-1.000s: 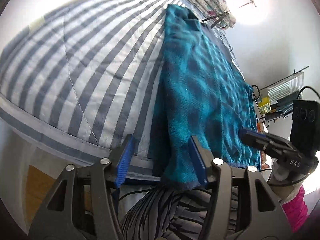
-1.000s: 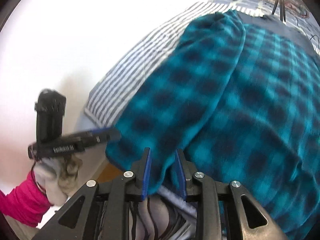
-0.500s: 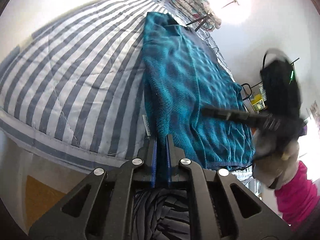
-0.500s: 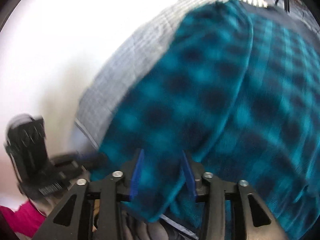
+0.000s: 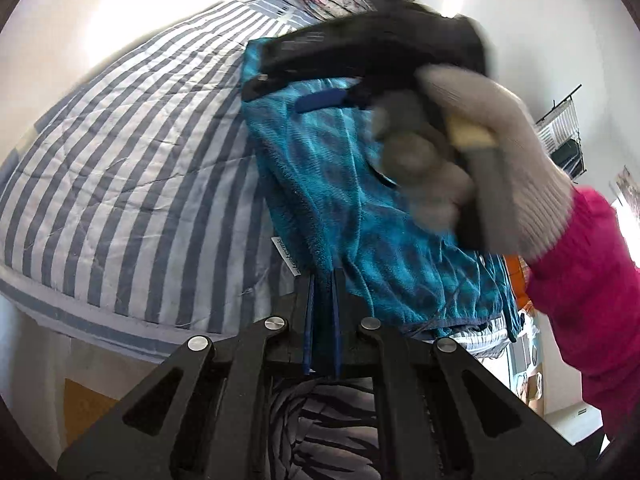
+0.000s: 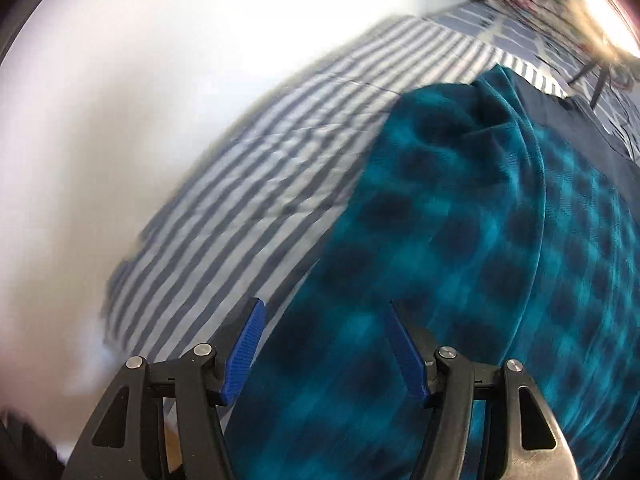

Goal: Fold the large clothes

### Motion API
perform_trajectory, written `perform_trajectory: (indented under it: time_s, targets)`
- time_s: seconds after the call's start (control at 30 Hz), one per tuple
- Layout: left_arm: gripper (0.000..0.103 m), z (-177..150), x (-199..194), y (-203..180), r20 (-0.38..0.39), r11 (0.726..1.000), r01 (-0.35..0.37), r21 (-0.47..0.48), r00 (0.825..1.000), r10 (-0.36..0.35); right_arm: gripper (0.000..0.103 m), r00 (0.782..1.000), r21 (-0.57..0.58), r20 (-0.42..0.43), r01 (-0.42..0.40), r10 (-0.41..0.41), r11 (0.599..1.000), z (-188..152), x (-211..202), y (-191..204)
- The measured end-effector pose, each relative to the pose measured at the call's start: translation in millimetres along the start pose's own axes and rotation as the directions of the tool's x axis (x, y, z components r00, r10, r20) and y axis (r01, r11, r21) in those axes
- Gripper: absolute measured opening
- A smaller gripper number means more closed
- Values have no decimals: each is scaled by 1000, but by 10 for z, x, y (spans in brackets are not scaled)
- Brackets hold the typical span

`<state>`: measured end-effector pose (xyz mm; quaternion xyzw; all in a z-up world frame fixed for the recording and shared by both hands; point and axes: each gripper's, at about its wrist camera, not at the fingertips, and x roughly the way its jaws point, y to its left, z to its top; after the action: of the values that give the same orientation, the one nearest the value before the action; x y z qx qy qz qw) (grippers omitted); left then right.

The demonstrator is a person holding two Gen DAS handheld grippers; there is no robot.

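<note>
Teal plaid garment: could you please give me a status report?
Left gripper shut on teal plaid garment hem. Right gripper open above it. Garment on striped quilt.

Teal plaid fleece garment (image 6: 460,264) lies lengthwise on the striped bed

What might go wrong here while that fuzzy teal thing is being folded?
The left tongs pinch only the edge of the teal checked fleece garment, so it may slip free. The right tongs are open, leaving that side loose. The garment lies near the edge of the striped quilt and could slide off.
</note>
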<state>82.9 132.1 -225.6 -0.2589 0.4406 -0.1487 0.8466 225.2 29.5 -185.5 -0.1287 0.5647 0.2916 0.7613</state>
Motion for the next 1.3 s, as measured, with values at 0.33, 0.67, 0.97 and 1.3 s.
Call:
perform_trajectory:
  time_s: [0.33, 0.67, 0.97, 1.3]
  targets:
    - [5, 33, 117, -196, -34, 996, -17, 87, 999, 20, 32, 980, -98, -87, 168, -176, 981, 71, 501, 12]
    - [5, 37, 143, -657, -44, 974, -41, 221, 998, 52, 9, 982, 159, 76, -181, 170, 971, -77, 150, -783]
    - [5, -23, 385, -1239, -77, 922, -43, 384, 994, 78, 8, 825, 347, 374, -547, 423, 761, -702, -168, -1926]
    - [5, -218, 863, -1601, -170, 876, -23, 482, 978, 120, 9, 758, 513, 485, -651, 437, 559, -1518, 86, -2649]
